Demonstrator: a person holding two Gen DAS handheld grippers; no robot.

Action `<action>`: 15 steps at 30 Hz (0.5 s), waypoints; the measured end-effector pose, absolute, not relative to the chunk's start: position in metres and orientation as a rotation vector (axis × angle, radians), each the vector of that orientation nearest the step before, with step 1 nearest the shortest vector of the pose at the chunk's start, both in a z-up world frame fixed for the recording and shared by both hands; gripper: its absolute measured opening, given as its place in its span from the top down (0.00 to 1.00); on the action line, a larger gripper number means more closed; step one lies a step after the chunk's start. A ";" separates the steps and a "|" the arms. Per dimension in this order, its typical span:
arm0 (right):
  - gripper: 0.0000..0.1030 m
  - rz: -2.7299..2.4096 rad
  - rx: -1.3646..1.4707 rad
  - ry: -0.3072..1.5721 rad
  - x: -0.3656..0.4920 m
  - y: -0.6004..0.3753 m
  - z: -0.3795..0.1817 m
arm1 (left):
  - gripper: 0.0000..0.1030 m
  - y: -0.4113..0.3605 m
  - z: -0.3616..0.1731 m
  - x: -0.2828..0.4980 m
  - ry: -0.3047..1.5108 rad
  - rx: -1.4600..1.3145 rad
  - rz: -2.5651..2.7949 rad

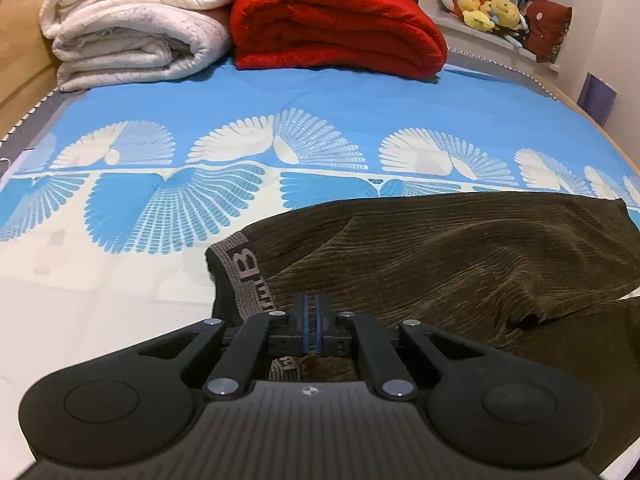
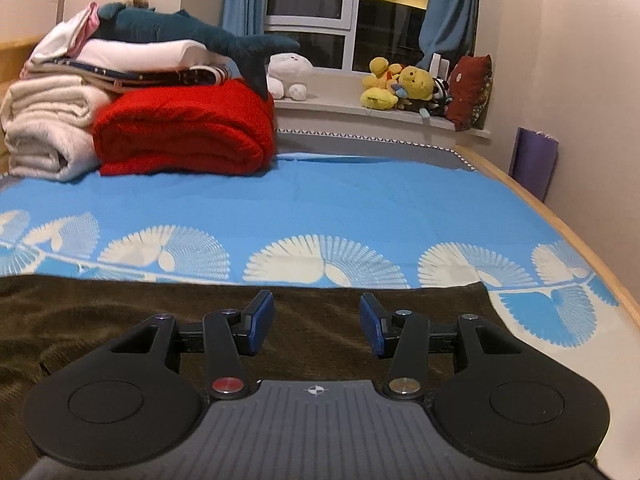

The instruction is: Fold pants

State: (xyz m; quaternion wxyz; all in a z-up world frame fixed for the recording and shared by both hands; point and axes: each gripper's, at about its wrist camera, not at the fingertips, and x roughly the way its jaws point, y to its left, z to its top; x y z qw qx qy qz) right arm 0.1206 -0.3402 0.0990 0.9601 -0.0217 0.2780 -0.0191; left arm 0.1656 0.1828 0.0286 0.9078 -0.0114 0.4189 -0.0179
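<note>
The left claw [image 1: 311,320] was clenched, its blue pads pressed together just above the waistband of the brown ribbed pants [image 1: 440,256]; whether cloth was pinched between them could not be told. The right claw [image 2: 317,322] hung released over the pants, which lay spread across the near part of the bed [image 2: 360,200]. Farther back sat a folded red blanket [image 1: 336,28] beside a white blanket [image 1: 132,20].

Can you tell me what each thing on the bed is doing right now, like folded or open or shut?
pants: rumpled on the bed, not folded flat yet.
left gripper: fingers shut, at the pants' waistband.
right gripper: fingers open over the pants, nothing between them.
red blanket: folded.
white blanket: folded, beside the red one.
toy shark: lying on top of the pile.
</note>
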 end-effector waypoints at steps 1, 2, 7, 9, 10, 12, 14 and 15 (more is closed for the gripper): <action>0.52 -0.038 -0.038 0.562 0.122 -0.340 0.100 | 0.99 0.184 0.028 0.168 0.867 -0.032 -0.038; 0.52 -0.040 -0.033 0.561 0.124 -0.339 0.102 | 0.99 0.186 0.027 0.172 0.868 -0.043 -0.035; 0.67 -0.008 0.002 0.550 0.130 -0.331 0.108 | 0.99 0.212 0.018 0.191 0.881 -0.129 0.036; 0.74 0.006 0.007 0.539 0.131 -0.329 0.109 | 0.99 0.221 0.012 0.199 0.887 -0.148 0.066; 0.74 0.010 0.012 0.539 0.132 -0.328 0.109 | 0.98 0.224 0.010 0.202 0.889 -0.155 0.078; 0.74 0.020 0.025 0.546 0.136 -0.327 0.109 | 0.98 0.229 0.006 0.210 0.885 -0.165 0.100; 0.74 0.028 0.028 0.553 0.138 -0.326 0.108 | 0.97 0.230 0.003 0.218 0.874 -0.166 0.117; 0.74 0.030 0.029 0.557 0.139 -0.325 0.107 | 0.95 0.230 0.001 0.223 0.869 -0.164 0.122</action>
